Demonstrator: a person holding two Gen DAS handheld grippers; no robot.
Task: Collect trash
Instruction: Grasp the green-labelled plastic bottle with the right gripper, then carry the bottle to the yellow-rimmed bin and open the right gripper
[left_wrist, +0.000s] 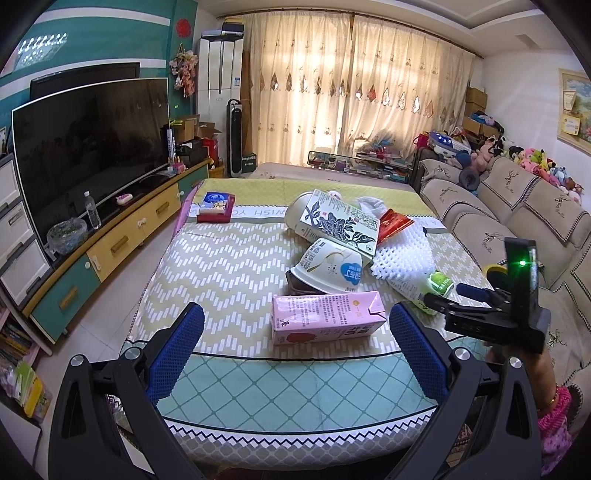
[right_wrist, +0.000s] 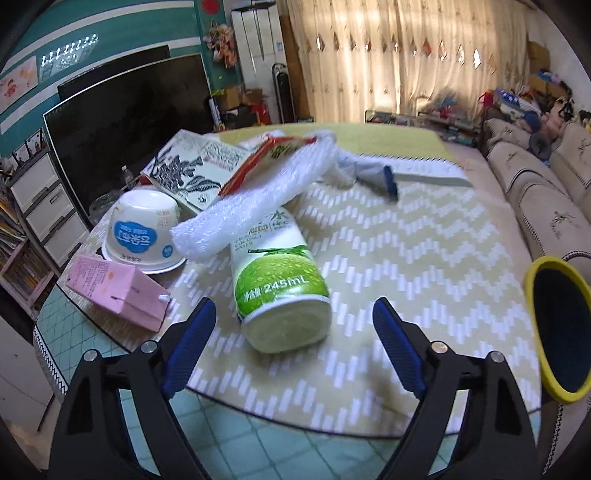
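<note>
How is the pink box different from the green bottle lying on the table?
The pink carton is a flat-sided box with corners; the green coconut water bottle is round. The carton is pink all over; the bottle is white with a green coconut picture. The white foam net rests across the bottle, while nothing lies on the carton. Both lie on their sides on the tablecloth.

The right gripper (right_wrist: 293, 334) hangs over the worktop (right_wrist: 424, 266) with its blue-padded jaws spread wide on either side of a green-and-white coconut-water bottle (right_wrist: 282, 291) lying on its side — the pads do not touch it. A white foam net sleeve (right_wrist: 251, 199) lies across the bottle's far end, with a red wrapper (right_wrist: 269, 158) on top. Left of it sit an upturned white paper bowl with a blue label (right_wrist: 142, 236) and a pink drink carton (right_wrist: 118, 291). At the right edge shows a yellow-rimmed dark opening (right_wrist: 559, 332).
</note>
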